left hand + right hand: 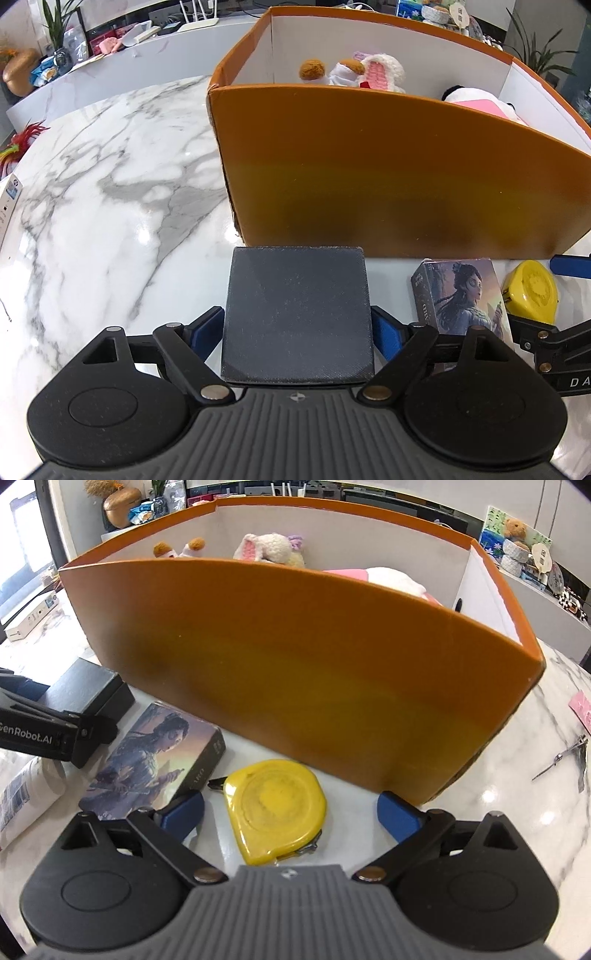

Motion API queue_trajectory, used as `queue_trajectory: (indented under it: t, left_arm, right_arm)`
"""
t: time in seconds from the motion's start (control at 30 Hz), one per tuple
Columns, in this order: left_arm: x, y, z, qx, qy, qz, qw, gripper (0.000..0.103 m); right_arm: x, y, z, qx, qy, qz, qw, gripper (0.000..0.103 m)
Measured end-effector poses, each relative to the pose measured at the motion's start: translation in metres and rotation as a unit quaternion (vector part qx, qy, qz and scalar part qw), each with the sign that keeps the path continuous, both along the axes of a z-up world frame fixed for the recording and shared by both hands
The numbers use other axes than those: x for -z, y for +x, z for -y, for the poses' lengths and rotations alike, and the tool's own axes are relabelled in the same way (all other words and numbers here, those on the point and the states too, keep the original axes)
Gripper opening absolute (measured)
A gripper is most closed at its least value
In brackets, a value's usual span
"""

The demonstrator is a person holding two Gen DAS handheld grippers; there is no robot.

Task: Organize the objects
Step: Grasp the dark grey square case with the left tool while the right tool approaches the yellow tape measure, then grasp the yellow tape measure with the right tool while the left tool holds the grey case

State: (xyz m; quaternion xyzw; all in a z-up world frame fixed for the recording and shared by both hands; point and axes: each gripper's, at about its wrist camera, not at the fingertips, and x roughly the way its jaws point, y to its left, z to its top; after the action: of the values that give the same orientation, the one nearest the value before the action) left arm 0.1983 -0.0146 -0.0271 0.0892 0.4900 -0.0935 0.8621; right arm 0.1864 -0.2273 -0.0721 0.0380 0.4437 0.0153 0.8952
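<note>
My left gripper (297,317) stands open around a dark grey square box (295,310) that rests on the marble table; its blue pads (205,332) flank the box's sides closely. In the right wrist view that box (88,690) looks black, beside the left gripper's body (55,731). My right gripper (290,799) is open, with a yellow tape measure (277,808) lying between its fingers and clear gaps on both sides. An illustrated card box (155,753) lies flat between the two objects. Behind them stands a large orange box (295,664) holding plush toys (269,548).
The orange box (388,177) walls off the area just ahead of both grippers. Metal clippers (569,757) and a pink item (581,709) lie to its right. A white labelled cylinder (26,794) lies at the left. Bare marble (110,184) spreads left of the box.
</note>
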Motion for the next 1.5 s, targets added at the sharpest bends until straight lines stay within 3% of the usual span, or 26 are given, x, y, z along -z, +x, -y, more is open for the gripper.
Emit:
queue_trajectory:
  t: [0.53,0.6,0.7,0.73,0.93,1.5]
  left_arm:
    - [0.004,-0.005,0.003,0.001,-0.002,0.008,1.0000,0.098]
    - [0.002,-0.004,0.005,0.015,-0.002,0.001,0.9999,0.091]
    - [0.000,-0.004,0.008,0.026,0.001,-0.015,0.9996,0.088]
    - [0.000,-0.005,0.008,0.027,0.001,-0.015,0.9995,0.088]
    - [-0.003,-0.006,0.007,0.029,-0.004,-0.022,0.9993,0.088]
    - [-0.031,-0.027,0.004,0.040,-0.007,0.009,0.9991,0.088]
  right_arm:
    - [0.004,-0.007,-0.006,-0.001,-0.004,0.014,1.000,0.101]
    - [0.001,-0.012,-0.005,-0.004,-0.003,0.016,1.000,0.096]
    - [-0.008,-0.011,-0.004,-0.009,-0.005,0.025,1.000,0.054]
    - [-0.009,-0.010,-0.003,-0.002,-0.006,0.021,1.000,0.053]
    - [-0.012,-0.012,0.003,0.004,0.017,0.018,1.000,0.052]
    - [-0.030,-0.039,0.009,0.012,0.023,0.026,0.999,0.052]
